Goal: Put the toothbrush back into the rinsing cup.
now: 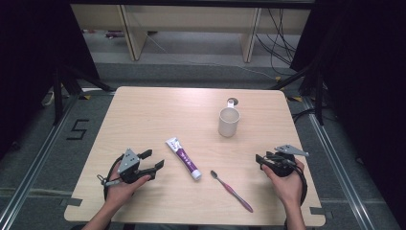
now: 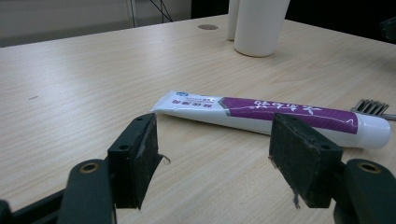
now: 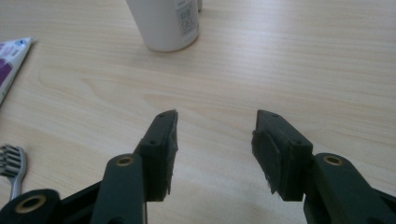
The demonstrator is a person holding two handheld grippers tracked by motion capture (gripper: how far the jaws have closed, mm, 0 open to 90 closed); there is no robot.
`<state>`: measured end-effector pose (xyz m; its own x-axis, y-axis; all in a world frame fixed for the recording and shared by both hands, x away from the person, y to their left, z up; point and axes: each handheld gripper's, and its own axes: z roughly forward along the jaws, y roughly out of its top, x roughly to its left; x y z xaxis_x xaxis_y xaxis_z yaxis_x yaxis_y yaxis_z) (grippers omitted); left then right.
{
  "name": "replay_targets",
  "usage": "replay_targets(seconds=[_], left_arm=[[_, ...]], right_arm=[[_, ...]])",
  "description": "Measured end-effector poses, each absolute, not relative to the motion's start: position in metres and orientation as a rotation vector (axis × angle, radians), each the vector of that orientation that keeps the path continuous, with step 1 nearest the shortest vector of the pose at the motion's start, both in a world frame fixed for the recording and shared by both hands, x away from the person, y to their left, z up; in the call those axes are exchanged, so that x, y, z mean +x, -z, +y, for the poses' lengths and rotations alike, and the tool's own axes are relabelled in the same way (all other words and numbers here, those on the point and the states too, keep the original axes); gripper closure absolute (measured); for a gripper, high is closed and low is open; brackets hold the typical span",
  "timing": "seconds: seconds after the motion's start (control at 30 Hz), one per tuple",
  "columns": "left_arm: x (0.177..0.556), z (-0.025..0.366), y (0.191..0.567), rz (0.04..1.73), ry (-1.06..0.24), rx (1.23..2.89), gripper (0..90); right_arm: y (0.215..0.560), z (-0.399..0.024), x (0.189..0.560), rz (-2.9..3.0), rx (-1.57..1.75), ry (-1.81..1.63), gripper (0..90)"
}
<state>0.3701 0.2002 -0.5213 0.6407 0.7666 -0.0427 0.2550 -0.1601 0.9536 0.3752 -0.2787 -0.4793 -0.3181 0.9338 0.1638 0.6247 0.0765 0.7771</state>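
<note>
A white and purple toothpaste tube (image 1: 183,158) lies flat near the middle of the wooden table (image 1: 143,115). A purple toothbrush (image 1: 231,190) lies to its right, bristles toward the tube. A white cup (image 1: 228,121) stands upright farther back. My left gripper (image 1: 153,159) rests at the front left, open and empty, jaws pointing at the tube. In the left gripper view the tube (image 2: 280,114) lies just beyond the open left gripper (image 2: 214,140). My right gripper (image 1: 261,158) sits at the front right, open and empty. In the right gripper view the right gripper (image 3: 215,123) faces the cup (image 3: 163,23).
A small round grommet (image 1: 232,101) sits in the table behind the cup. The toothbrush head (image 3: 11,161) shows at the left edge of the right gripper view. Bare wood (image 1: 143,115) spreads over the left and back of the table. Dark stands flank the table.
</note>
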Motion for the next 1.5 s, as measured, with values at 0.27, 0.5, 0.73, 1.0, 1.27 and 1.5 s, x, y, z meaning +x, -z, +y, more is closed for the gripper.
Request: replay_targets(seconds=[0.27, 0.5, 0.73, 1.0, 1.27, 1.5], left_arm=[[0.371, 0.201, 0.521, 0.851, -0.548, 1.707, 32.7], [0.370, 0.200, 0.521, 0.829, -0.562, 1.723, 32.7], [0.370, 0.199, 0.521, 0.830, -0.561, 1.728, 32.8], [0.370, 0.200, 0.521, 0.830, -0.557, 1.725, 32.8], [0.369, 0.199, 0.521, 0.827, -0.563, 1.725, 32.8], [0.369, 0.199, 0.521, 0.828, -0.562, 1.725, 32.8]], right_arm=[[0.467, -0.278, 0.381, 2.138, 1.451, -0.932, 57.7], [0.455, -0.267, 0.383, 2.305, 1.449, -0.755, 59.5], [0.448, -0.255, 0.382, 2.538, 1.419, -0.545, 60.3], [0.443, -0.226, 0.378, 2.775, 1.320, -0.302, 68.8], [0.449, -0.191, 0.373, 2.888, 1.218, -0.184, 71.3], [0.458, -0.168, 0.372, 2.946, 1.111, -0.140, 72.6]])
